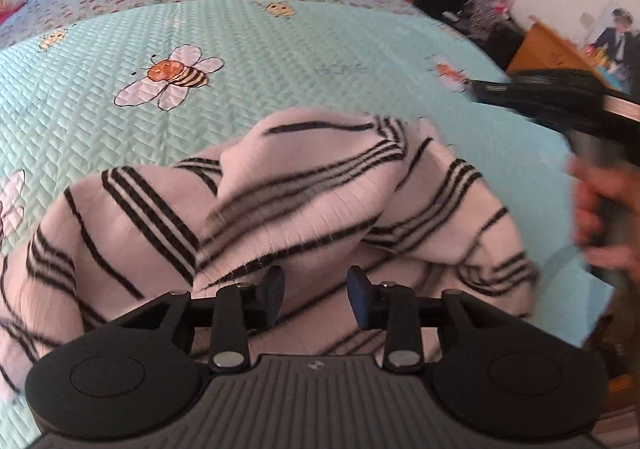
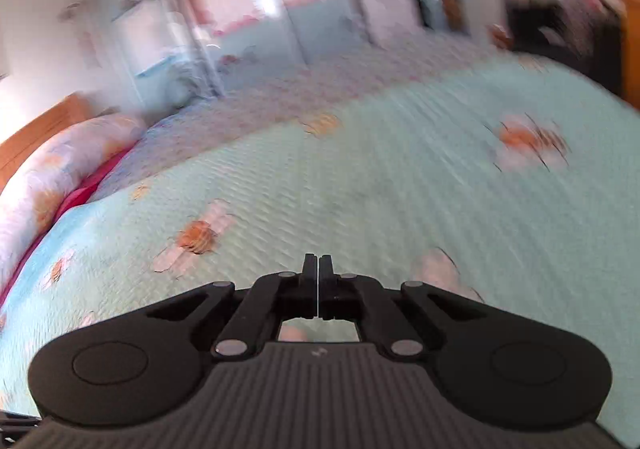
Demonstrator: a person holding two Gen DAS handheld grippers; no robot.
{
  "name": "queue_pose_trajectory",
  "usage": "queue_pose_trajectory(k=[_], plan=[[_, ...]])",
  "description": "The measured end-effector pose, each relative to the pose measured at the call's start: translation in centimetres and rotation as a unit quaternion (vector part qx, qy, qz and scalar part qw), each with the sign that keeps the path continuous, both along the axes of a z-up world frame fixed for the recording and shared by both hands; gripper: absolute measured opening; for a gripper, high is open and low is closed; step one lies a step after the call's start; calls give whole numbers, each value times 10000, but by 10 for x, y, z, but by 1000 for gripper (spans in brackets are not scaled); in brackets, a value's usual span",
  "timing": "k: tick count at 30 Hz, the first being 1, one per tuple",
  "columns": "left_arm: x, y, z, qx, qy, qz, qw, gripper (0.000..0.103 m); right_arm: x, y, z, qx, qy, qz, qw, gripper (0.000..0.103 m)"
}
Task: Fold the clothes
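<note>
While the striped garment lies rumpled on the bed, soft and probably light, best pinched at an edge, left gripper jaws stand apart, right gripper jaws together, empty

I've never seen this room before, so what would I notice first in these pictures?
First, the crumpled white garment with black stripes, heaped on the mint-green quilted bedspread just ahead of the open left tool. Next, the big orange bee picture stitched into the bedspread further back. The right tool is shut, holding nothing.
</note>
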State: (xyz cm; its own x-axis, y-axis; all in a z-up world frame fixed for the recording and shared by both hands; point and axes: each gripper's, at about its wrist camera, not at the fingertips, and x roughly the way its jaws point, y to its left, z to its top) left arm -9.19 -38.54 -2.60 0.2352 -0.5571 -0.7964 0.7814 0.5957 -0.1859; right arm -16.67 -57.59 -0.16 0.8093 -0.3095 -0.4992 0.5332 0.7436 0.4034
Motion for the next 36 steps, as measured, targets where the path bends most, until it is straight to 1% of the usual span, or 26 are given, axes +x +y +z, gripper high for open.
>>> queue_pose_trajectory(k=[2, 3, 4, 5, 8, 9, 10, 11, 12, 13, 15, 16, 17, 19, 22, 25, 26, 30, 33, 34, 36], plan=[[11, -1, -6, 65, 76, 152, 9998, 36, -36, 8, 0, 123, -288, 89, 9995, 7], [16, -1, -9, 97, 114, 228, 9996, 36, -54, 15, -1, 109, -318, 136, 9993, 18], [21, -1, -11, 95, 201, 293, 9993, 36, -72, 23, -3, 57, -257, 155, 9995, 32], [25, -1, -13, 89, 295, 357, 9989, 36, -88, 34, -7, -14, -187, 222, 9996, 36], [29, -2, -15, 138, 297, 467, 9984, 36, -117, 74, -21, -153, -3, 591, 9981, 40], [30, -2, -16, 154, 293, 495, 9982, 36, -121, 85, -25, -204, 51, 713, 9972, 45], [31, -1, -16, 171, 288, 523, 9981, 36, -121, 94, -30, -296, 110, 821, 9961, 54], [32, -1, -16, 187, 284, 551, 9979, 36, -119, 103, -36, -456, 223, 921, 9945, 56], [32, 0, -15, 225, 277, 586, 9976, 36, -112, 111, -42, -637, 381, 1031, 9919, 56], [33, -1, -14, 260, 271, 613, 9974, 36, -105, 116, -47, -782, 537, 1155, 9888, 45], [33, 4, -10, 227, 243, 628, 9975, 36, -95, 114, -50, -850, 729, 1092, 9877, 4], [32, 6, -7, 207, 229, 633, 9975, 36, -96, 111, -46, -846, 692, 953, 9894, 2], [33, 9, -6, 179, 230, 665, 9974, 36, -99, 105, -36, -901, 532, 774, 9915, 2], [34, 15, -3, 120, 238, 737, 9969, 37, -101, 90, -5, -1182, 188, 474, 9917, 2], [35, 23, 0, 47, 248, 822, 9963, 37, -92, 67, 50, -1833, -256, 252, 9824, 2], [36, 30, 1, 12, 252, 852, 9960, 37, -68, 51, 96, -2450, -426, 154, 9685, 0], [36, 32, 2, 0, 254, 862, 9960, 37, -61, 46, 99, -2451, -410, 135, 9685, 0], [36, 42, 3, -48, 259, 901, 9956, 37, -43, 19, 72, -1730, -141, 98, 9848, 0], [38, 53, 3, -113, 246, 884, 9957, 37, -30, -1, 51, -1182, 62, 71, 9929, 0], [39, 57, 4, -128, 227, 879, 9958, 37, -31, -3, 42, -993, 102, 48, 9950, 0], [42, 65, 5, -186, 201, 945, 9952, 37, -44, 5, 20, -730, 192, -47, 9971, 4]])
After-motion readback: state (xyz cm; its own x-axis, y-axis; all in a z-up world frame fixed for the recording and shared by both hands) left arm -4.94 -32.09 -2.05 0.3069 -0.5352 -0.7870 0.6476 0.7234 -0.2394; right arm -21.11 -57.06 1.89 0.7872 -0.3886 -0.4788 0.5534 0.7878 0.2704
